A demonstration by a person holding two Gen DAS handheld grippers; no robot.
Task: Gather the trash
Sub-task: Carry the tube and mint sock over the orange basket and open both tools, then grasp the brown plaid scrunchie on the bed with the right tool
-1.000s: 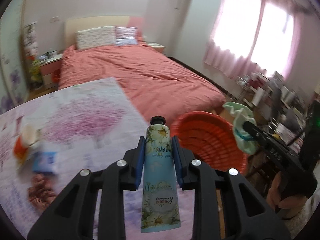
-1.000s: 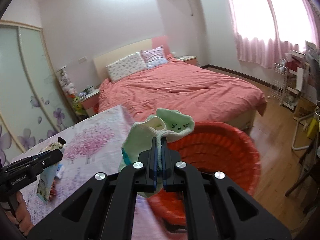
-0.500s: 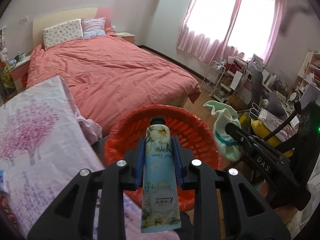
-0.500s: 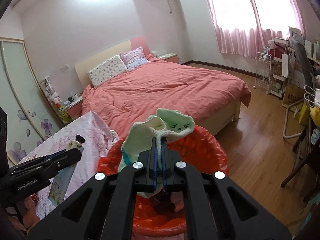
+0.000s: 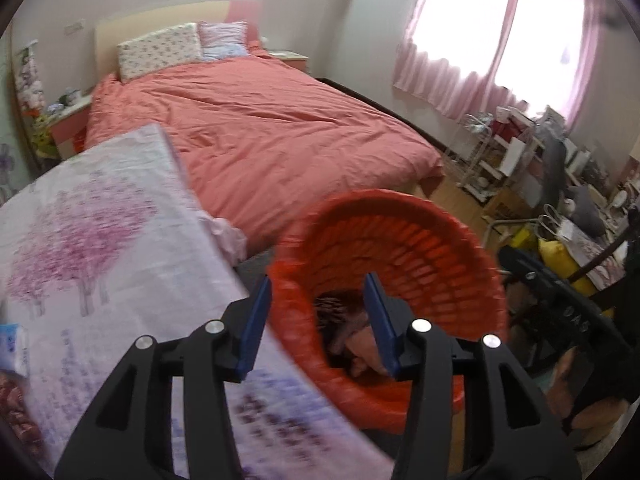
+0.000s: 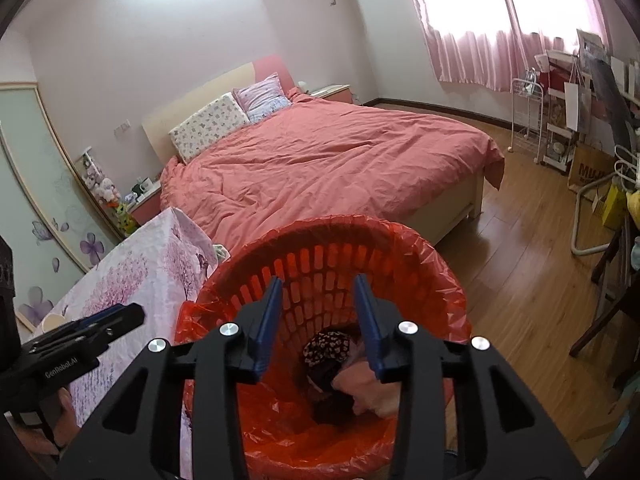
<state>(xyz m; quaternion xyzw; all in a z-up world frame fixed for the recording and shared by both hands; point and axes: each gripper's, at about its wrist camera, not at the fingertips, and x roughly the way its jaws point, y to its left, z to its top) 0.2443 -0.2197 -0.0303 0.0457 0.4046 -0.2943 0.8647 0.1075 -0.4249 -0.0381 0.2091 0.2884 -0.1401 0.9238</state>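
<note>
The orange slatted bin, lined with a crinkled red bag, stands on the floor beside the floral-cloth surface. Dark patterned and pink trash lies at its bottom. Above its mouth, the left gripper and right gripper have just been opening; both jaws stand apart, nothing between them.

Right gripper above the red-lined basket, jaws just opened and empty. Dark patterned cloth and pink cloth lie inside the basket. Left gripper hangs left of the basket, over the floral-covered table; the bed lies beyond the basket.
</note>
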